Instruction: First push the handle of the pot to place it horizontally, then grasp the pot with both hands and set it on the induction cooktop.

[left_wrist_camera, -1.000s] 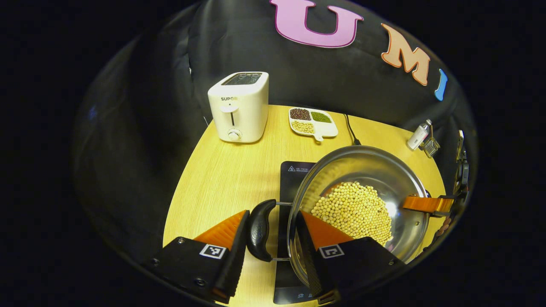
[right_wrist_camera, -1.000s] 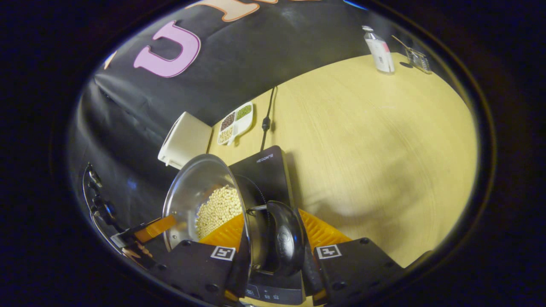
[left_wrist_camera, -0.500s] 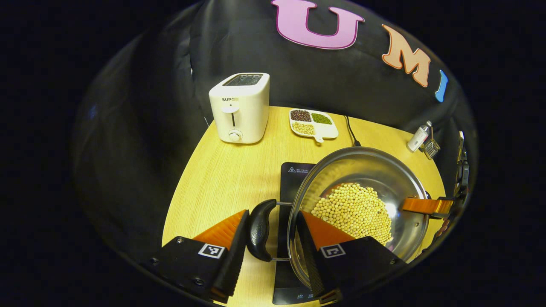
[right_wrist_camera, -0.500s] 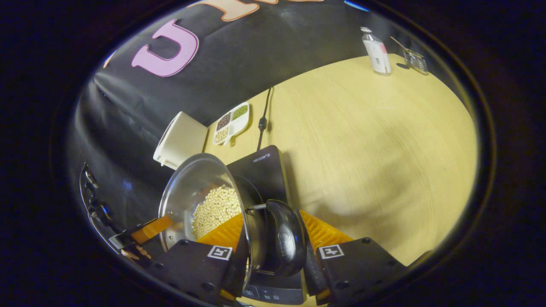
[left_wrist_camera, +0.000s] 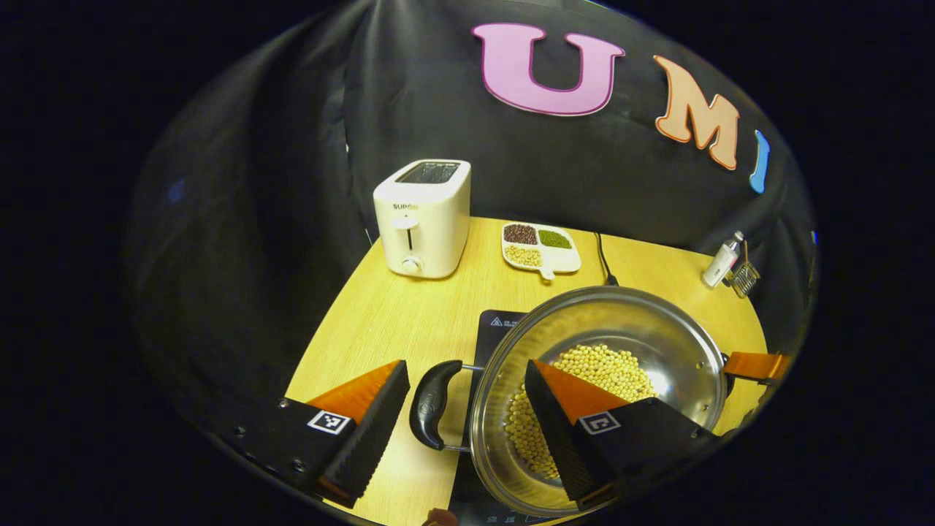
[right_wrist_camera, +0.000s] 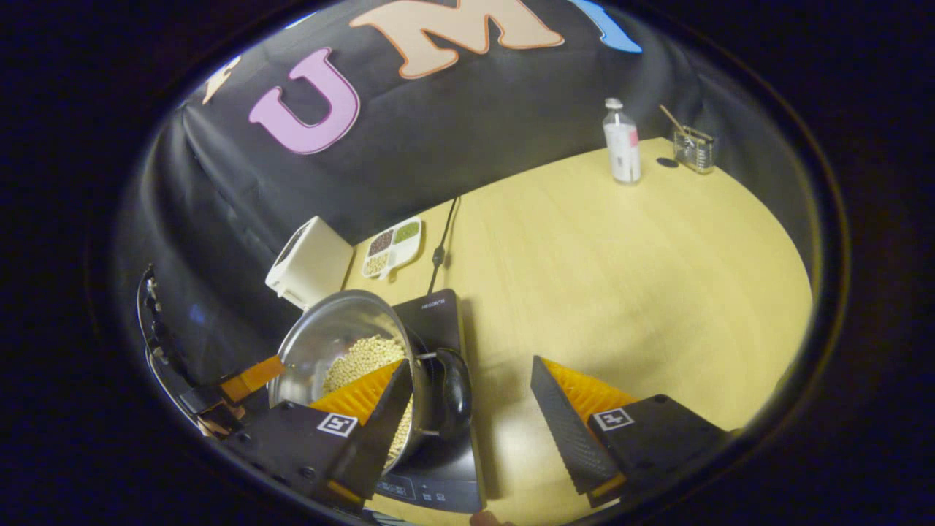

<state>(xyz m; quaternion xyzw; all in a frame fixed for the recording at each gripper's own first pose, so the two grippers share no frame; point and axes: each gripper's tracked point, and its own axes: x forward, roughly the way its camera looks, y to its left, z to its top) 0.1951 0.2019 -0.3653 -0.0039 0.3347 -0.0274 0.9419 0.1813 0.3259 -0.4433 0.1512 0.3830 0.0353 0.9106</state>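
Observation:
A steel pot (left_wrist_camera: 657,329) holding soybeans (left_wrist_camera: 599,365) sits on the black induction cooktop (left_wrist_camera: 493,329). Its near black handle (left_wrist_camera: 429,404) lies level between the spread fingers of my left gripper (left_wrist_camera: 464,424), which is open and touches nothing. One finger reaches over the pot's rim above the beans. In the right gripper view the pot (right_wrist_camera: 329,336) rests on the cooktop (right_wrist_camera: 438,314) at lower left. My right gripper (right_wrist_camera: 471,424) is open, with the pot's other handle (right_wrist_camera: 453,391) just ahead of its left finger. The left gripper (right_wrist_camera: 248,376) shows beyond the pot.
A white toaster (left_wrist_camera: 424,219) and a divided dish of beans (left_wrist_camera: 540,245) stand at the table's back, with the cooktop's cord (left_wrist_camera: 603,259) beside them. A small bottle (right_wrist_camera: 621,142) and a glass holder (right_wrist_camera: 692,146) stand far right. Bare wooden table (right_wrist_camera: 621,256) spreads right of the cooktop.
Both grippers let go of the pot's handles, opened wide and drew back and up. The pot now rests on the cooktop.

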